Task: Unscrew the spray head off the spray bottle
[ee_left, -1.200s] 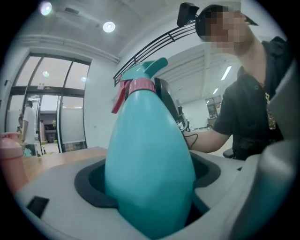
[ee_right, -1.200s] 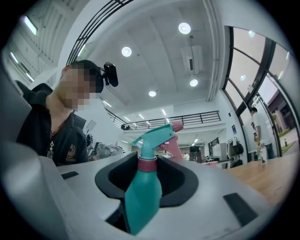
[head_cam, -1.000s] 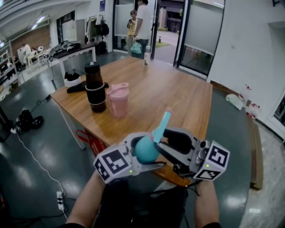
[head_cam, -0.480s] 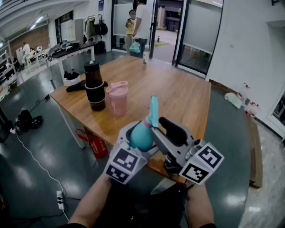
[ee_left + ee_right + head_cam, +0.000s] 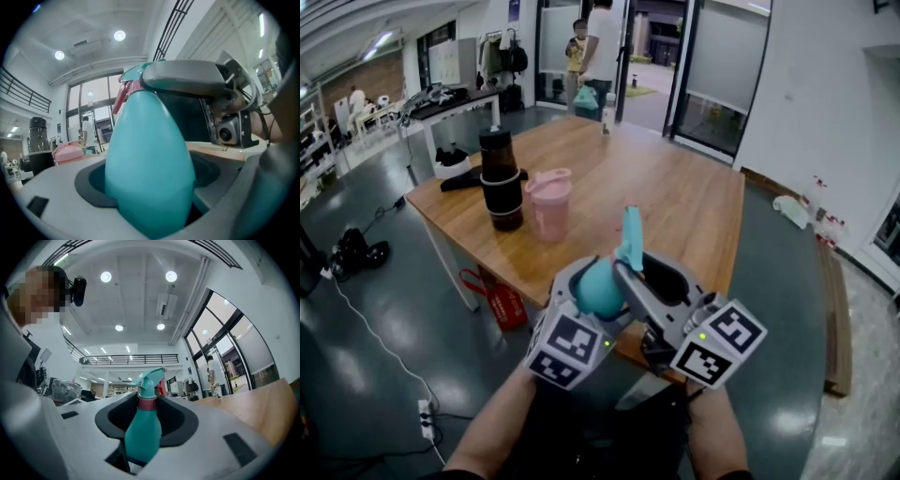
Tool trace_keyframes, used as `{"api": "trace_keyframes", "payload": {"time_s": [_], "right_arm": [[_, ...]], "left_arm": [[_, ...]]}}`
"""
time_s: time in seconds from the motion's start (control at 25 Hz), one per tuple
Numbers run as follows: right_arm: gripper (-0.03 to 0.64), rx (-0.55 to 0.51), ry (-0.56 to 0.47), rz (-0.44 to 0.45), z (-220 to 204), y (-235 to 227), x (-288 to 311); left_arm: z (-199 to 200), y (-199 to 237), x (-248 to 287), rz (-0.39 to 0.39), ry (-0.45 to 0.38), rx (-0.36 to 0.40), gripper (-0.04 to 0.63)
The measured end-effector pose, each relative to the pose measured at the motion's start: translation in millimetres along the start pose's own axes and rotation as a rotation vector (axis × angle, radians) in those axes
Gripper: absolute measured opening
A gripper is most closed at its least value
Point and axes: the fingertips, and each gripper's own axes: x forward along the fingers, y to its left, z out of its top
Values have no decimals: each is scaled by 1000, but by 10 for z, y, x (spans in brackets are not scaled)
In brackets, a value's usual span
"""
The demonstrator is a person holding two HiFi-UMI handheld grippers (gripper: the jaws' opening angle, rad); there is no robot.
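Note:
A teal spray bottle (image 5: pixel 600 286) is held in the air just in front of the wooden table (image 5: pixel 675 197), with its spray head (image 5: pixel 630 239) pointing up and away. My left gripper (image 5: pixel 586 291) is shut on the bottle's round body (image 5: pixel 150 173). My right gripper (image 5: pixel 630 274) comes in from the right; its jaws have just been closing and now sit around the pink collar (image 5: pixel 146 403) under the spray head (image 5: pixel 150 379). In the left gripper view, one grey finger (image 5: pixel 185 79) of the right gripper lies across the top of the bottle.
On the table's left part stand a dark tumbler (image 5: pixel 500 183) and a pink lidded cup (image 5: pixel 549 206); a small bottle (image 5: pixel 607 117) is at the far end. A red bag (image 5: pixel 502 305) lies under the table. Two persons (image 5: pixel 595 47) stand by the glass doors.
The spray head leaned right a second ago and now stands nearly upright. Both grippers have turned, their marker cubes swinging lower and closer together. The right jaws stood wider apart half a second ago.

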Motion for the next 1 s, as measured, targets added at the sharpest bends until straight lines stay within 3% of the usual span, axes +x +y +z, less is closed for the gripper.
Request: {"api": "trace_keyframes", "payload": {"time_s": [0.68,0.84,1.0], "right_arm": [[132,16,0,436,42,275,-292],[133,6,-6,437,51,271,-292],[146,-4,-10,278,43,119,-185]], "left_arm": [[139,-568,-306,-494,-81,-12,443],[152,-561,-293,-487,-89,-14,443],[107,-357,-137,-347,-62,-32,443]]}}
